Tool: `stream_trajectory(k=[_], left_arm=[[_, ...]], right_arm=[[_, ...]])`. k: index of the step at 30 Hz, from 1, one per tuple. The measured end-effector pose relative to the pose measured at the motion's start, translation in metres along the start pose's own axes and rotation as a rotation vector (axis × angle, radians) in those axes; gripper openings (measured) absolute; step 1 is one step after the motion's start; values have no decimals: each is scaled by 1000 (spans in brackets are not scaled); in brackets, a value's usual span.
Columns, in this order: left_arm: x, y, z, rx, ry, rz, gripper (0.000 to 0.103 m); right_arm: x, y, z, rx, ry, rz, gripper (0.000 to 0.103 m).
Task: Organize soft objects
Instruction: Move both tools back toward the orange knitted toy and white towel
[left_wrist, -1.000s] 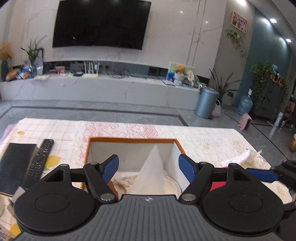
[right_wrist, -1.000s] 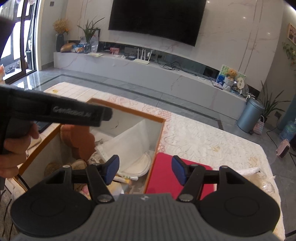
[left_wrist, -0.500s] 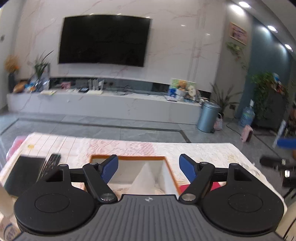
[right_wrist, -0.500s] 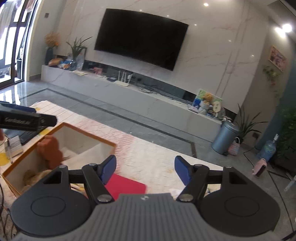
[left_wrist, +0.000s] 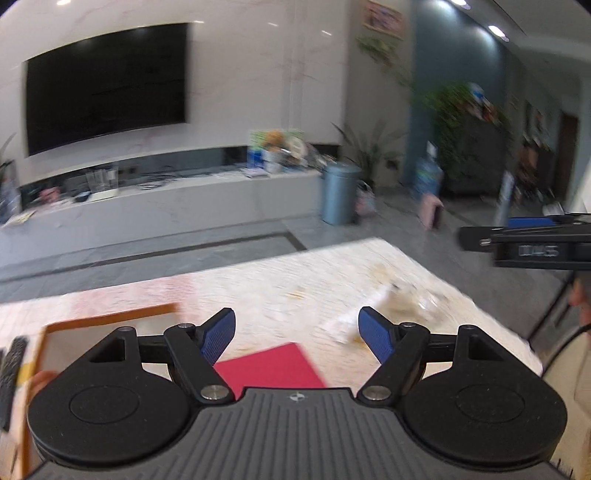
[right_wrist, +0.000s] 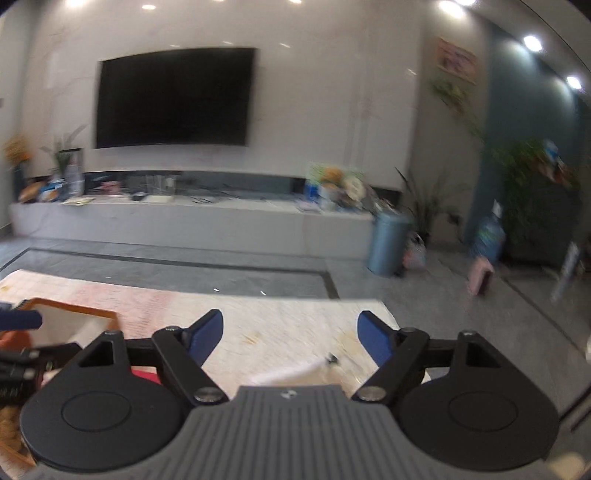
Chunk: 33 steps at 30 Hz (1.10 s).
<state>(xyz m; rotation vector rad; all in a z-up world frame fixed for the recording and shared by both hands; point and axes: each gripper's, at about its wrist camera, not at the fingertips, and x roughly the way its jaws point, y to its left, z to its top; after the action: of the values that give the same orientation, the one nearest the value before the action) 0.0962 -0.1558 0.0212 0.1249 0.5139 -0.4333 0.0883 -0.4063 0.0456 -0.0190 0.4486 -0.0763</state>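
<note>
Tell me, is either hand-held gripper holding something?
No. The left hand-held gripper is open and empty; the right hand-held gripper is opening, with nothing between its fingers.

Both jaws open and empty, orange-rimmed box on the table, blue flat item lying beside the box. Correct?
Nearly. The flat item beside the orange-rimmed box is red, not blue, as the left wrist view shows. The left gripper is open and empty; the right gripper is empty, its jaws opening.

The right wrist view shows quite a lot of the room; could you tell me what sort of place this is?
Most likely a home living room: a wall-mounted television, a long low media shelf and potted plants.
</note>
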Motion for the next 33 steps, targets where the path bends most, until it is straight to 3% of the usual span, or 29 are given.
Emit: stream_trajectory(k=[4, 8, 10, 13, 17, 20, 22, 25, 28, 33], left_arm=[[37, -41, 0, 181, 87, 35, 89], [56, -72, -1, 362, 42, 37, 89], [72, -85, 1, 486, 72, 6, 89], [92, -99, 1, 654, 73, -48, 89], [126, -111, -11, 902, 115, -176, 89], [156, -114, -26, 1037, 133, -254, 88], [179, -114, -32, 1114, 149, -304, 87], [216, -111, -37, 1155, 264, -365, 86], [252, -113, -43, 1164, 362, -326, 84], [276, -117, -47, 1155, 381, -325, 83]], right_arm=[[24, -27, -30, 77, 57, -18, 79], [57, -47, -52, 159, 124, -15, 75], [75, -55, -65, 217, 169, 9, 67], [102, -60, -85, 267, 261, 51, 64], [125, -52, -108, 267, 365, 29, 63], [143, -47, -123, 265, 437, 44, 63], [151, -45, -126, 266, 472, 5, 63], [154, -43, -126, 282, 466, 28, 61], [160, -46, -126, 293, 460, 57, 61], [166, -47, -129, 316, 455, 102, 62]])
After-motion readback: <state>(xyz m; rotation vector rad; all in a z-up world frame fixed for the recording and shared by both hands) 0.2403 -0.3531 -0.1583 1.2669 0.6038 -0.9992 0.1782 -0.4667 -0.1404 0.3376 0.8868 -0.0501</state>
